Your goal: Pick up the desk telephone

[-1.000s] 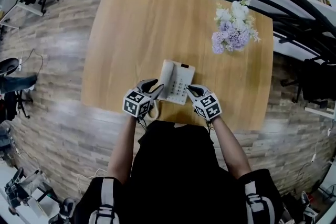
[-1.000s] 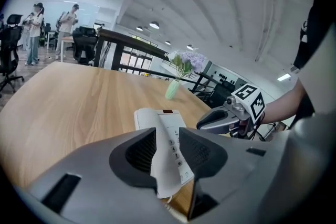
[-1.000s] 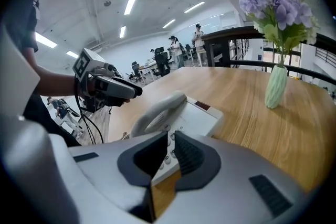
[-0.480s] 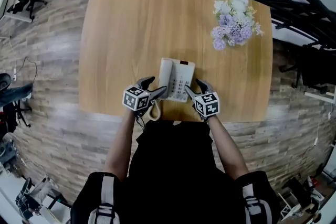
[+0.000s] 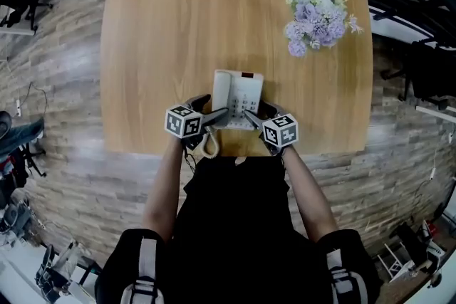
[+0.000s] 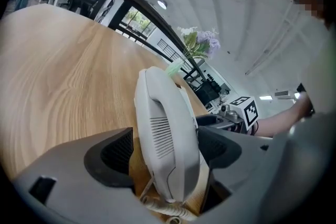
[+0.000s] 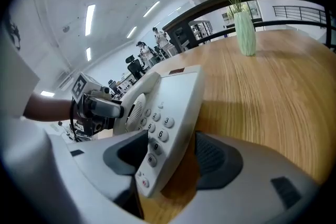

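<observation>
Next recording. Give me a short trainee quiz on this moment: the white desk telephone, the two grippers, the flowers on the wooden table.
1. True or false: the pale green vase of purple and white flowers stands toward the person's right on the light wooden table.
2. What stands between the jaws of the left gripper? A) the handset side of the white corded desk telephone; B) the vase; C) nothing.
3. Which side of the telephone does the right gripper straddle?
Key: 1 true; 2 A; 3 the keypad side. Both grippers' jaws have just been opening, with the telephone between them.
</observation>
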The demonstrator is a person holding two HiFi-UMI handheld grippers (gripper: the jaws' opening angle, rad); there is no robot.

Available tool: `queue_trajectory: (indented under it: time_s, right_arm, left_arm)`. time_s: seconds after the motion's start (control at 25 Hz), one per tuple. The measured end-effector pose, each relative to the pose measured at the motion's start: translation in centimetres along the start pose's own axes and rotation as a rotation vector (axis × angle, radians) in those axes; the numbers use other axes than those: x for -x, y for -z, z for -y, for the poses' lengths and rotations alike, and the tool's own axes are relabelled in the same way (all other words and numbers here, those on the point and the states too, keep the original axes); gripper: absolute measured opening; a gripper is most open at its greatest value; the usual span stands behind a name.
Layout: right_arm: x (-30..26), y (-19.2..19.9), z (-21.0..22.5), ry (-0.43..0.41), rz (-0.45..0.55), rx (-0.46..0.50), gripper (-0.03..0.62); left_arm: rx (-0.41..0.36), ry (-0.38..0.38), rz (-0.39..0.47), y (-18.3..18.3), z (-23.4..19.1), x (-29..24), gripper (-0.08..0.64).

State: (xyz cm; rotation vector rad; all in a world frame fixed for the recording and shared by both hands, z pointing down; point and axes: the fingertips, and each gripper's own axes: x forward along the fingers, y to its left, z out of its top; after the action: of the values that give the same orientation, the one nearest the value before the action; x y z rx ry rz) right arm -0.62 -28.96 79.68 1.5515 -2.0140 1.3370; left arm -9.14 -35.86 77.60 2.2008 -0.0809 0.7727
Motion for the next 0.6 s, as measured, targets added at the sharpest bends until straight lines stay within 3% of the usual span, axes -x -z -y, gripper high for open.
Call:
queue_trajectory:
  time_s: [0.2, 0.6]
  right_arm:
    - [0.0, 0.4, -0.2, -0.057, -0.007, -0.057, 0.275]
    - [-0.7, 0.9, -0.6, -0.089, -0.019, -0.110, 0.275]
  left_arm:
    - [-0.010, 0.044, -0.033, 0.4, 0.9, -0.7, 0.370]
    - [-0.019, 0.034, -0.076, 0.8, 0.5, -1.6, 0.382]
